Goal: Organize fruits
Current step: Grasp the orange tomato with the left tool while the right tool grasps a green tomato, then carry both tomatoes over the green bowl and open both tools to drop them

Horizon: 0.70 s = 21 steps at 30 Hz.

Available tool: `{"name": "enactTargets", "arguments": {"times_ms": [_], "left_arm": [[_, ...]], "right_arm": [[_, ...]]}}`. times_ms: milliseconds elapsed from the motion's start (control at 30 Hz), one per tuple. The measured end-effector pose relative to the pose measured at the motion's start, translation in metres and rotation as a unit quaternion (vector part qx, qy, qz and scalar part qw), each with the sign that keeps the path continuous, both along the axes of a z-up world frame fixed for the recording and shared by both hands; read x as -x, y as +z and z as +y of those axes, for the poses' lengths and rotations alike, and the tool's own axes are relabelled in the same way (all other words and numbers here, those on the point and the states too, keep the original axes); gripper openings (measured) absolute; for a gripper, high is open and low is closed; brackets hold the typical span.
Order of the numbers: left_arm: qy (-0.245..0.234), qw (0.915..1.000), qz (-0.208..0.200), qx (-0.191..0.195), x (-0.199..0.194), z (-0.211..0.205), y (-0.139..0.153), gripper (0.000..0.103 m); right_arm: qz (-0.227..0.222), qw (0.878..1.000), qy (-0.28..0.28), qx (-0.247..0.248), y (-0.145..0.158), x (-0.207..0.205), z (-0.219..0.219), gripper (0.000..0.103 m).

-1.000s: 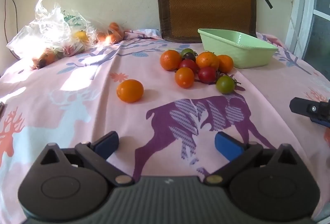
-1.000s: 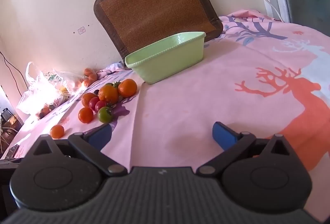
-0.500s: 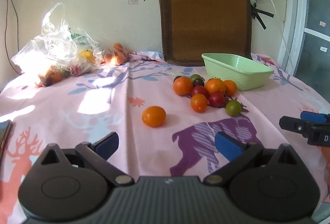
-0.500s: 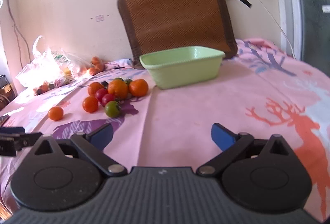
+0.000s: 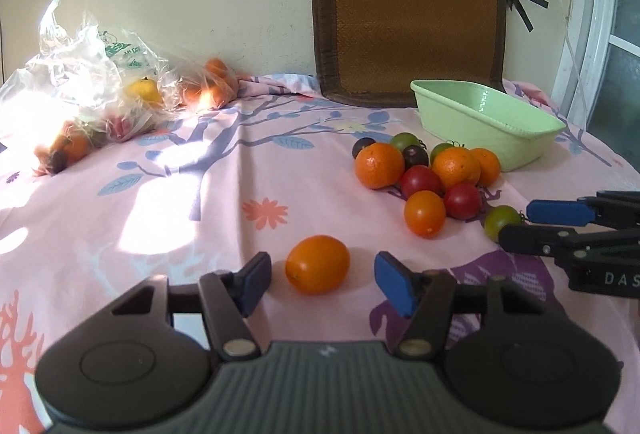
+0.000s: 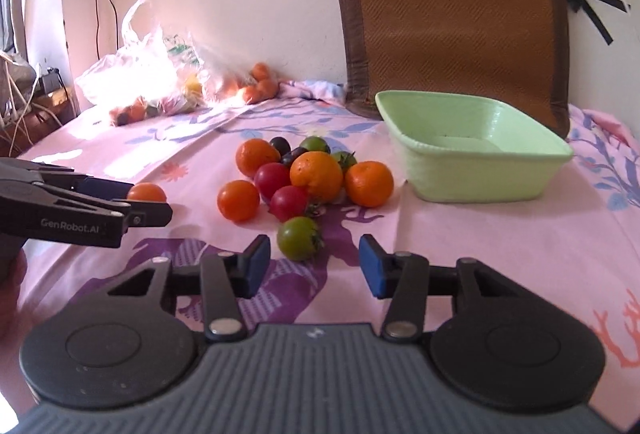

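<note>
Where the lone orange [image 5: 317,264] lies on the pink cloth [image 5: 208,218], the left gripper [image 5: 322,279] has its blue pads spread either side of it, a gap showing on both sides. Right of it, the right gripper [image 6: 314,263] likewise brackets the green tomato [image 6: 299,238] with fingers apart and not touching it. Each view catches the other gripper from the side: the left wrist view shows the right one's fingers [image 5: 558,212] just beside the green tomato [image 5: 502,221], while the right wrist view hides most of the lone orange [image 6: 146,193] behind the left one's fingers [image 6: 106,189]. Beyond sits the pile of oranges and tomatoes [image 6: 312,174], then the green tub [image 6: 472,162] at far right; only the right wrist view looks into it, and it seems to hold nothing. Far left lies a plastic bag [image 5: 80,90] of fruit.
</note>
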<state>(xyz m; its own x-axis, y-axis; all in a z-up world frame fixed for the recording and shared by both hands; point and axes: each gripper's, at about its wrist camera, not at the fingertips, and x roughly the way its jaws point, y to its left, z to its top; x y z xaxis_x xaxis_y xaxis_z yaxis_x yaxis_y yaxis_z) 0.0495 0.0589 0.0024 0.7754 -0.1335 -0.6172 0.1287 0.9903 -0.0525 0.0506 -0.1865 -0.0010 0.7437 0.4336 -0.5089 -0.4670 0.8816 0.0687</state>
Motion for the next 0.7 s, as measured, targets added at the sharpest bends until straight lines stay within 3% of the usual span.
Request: {"name": "enactTargets", "arguments": {"times_ms": [133,233,467,633,700], "left_arm": [[-0.007,0.9998,-0.009,-0.019,0.002,-0.007,0.001,0.033],[-0.008,0.9997,-0.011,-0.018,0.006,-0.009,0.003,0.033],[-0.06,0.997,-0.036,0.032,0.006,-0.035,0.032,0.033],[-0.117,0.9883,-0.058,0.079,-0.042,-0.084,0.061,0.033],[-0.129,0.9863,-0.068,0.076,-0.066,-0.108,0.066,0.033]], "right_arm": [[0.012,1.0,0.012,0.005,-0.002,-0.011,0.007,0.045],[0.023,0.999,0.026,0.013,-0.007,-0.015,0.012,0.03],[0.0,0.999,0.028,-0.016,-0.002,0.002,-0.004,0.03],[-0.07,0.997,-0.022,-0.023,0.017,-0.001,-0.037,0.03],[-0.087,0.995,-0.049,-0.028,0.025,-0.013,-0.053,0.03]]}}
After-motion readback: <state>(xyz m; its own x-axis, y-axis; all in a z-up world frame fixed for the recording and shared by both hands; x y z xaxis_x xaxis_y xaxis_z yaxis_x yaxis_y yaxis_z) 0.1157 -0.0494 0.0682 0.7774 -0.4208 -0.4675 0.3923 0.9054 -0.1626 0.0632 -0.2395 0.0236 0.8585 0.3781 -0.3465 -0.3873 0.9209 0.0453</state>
